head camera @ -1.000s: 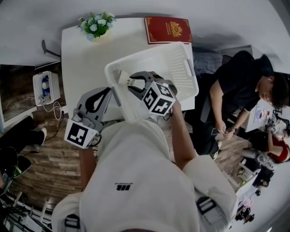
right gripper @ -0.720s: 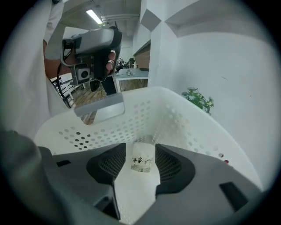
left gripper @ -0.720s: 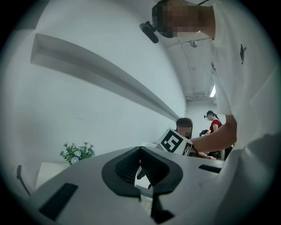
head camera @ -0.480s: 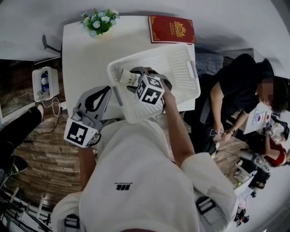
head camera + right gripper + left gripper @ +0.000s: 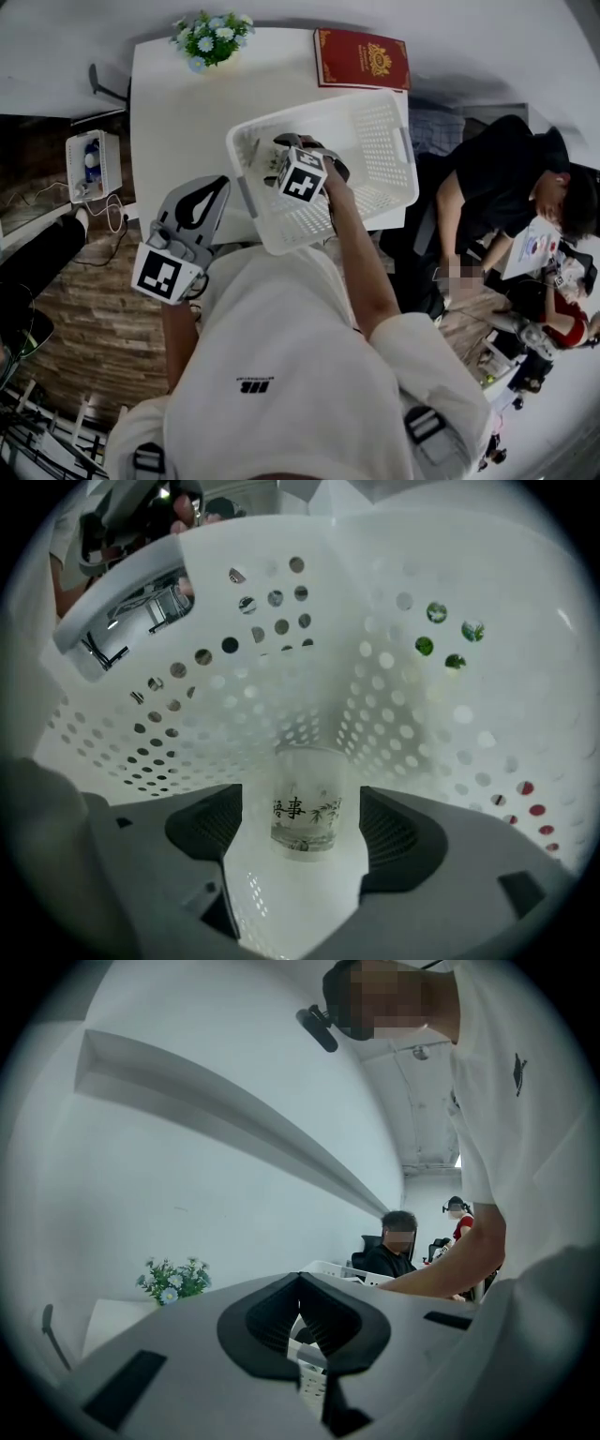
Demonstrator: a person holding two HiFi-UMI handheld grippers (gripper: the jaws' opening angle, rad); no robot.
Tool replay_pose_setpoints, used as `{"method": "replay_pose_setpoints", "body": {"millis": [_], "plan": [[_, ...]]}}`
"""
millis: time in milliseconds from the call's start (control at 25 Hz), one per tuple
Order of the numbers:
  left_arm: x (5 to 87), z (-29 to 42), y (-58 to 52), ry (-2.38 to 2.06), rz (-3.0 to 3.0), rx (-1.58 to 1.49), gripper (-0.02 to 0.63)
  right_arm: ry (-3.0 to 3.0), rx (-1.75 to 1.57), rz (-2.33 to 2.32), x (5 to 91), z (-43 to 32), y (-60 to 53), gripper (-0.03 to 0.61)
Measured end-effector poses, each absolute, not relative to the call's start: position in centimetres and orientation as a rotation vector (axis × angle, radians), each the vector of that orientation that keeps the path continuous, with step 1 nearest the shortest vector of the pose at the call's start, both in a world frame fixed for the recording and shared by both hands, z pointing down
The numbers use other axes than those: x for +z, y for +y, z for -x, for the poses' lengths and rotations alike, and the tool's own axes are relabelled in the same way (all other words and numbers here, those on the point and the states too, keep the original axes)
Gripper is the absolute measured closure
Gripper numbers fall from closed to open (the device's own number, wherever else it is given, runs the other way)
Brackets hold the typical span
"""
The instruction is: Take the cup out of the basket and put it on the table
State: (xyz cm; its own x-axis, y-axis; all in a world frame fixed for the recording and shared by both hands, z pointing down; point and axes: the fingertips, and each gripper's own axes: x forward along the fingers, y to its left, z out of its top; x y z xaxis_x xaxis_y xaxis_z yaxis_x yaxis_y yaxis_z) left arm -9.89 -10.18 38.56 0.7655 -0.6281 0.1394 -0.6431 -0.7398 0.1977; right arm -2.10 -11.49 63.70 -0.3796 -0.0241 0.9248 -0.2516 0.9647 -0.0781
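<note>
Basket (image 5: 342, 1272) — mostly hidden behind left gripper (image 5: 300, 1277).

Basket (image 5: 380, 150) on surface (image 5: 178, 122), near-right corner. Cup (image 5: 305, 803) upright in basket's left end, close to its walls. Flowers (image 5: 212, 37) at far edge, toward far-left corner. Book (image 5: 362, 58) at far-right corner, behind basket. Seated person (image 5: 497, 178) beyond right edge.

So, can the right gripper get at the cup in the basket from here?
Probably yes: the right gripper, its fingers just now opening, straddles the upright cup inside the basket, with gaps either side and nothing in between.
</note>
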Motion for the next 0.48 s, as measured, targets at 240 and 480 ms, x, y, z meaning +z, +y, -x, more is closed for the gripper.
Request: {"method": "replay_pose_setpoints", "body": {"millis": [240, 480], "plan": [[38.8, 10.3, -10.3, -1.008, -2.714, 0.097, 0.604, -1.946, 0.292, -0.206, 65.3, 2.1, -11.7, 0.202], [39.0, 10.5, -10.4, -1.004, -2.711, 0.098, 0.604, -1.940, 0.305, -0.189, 66.3, 2.3, -11.4, 0.202]]}}
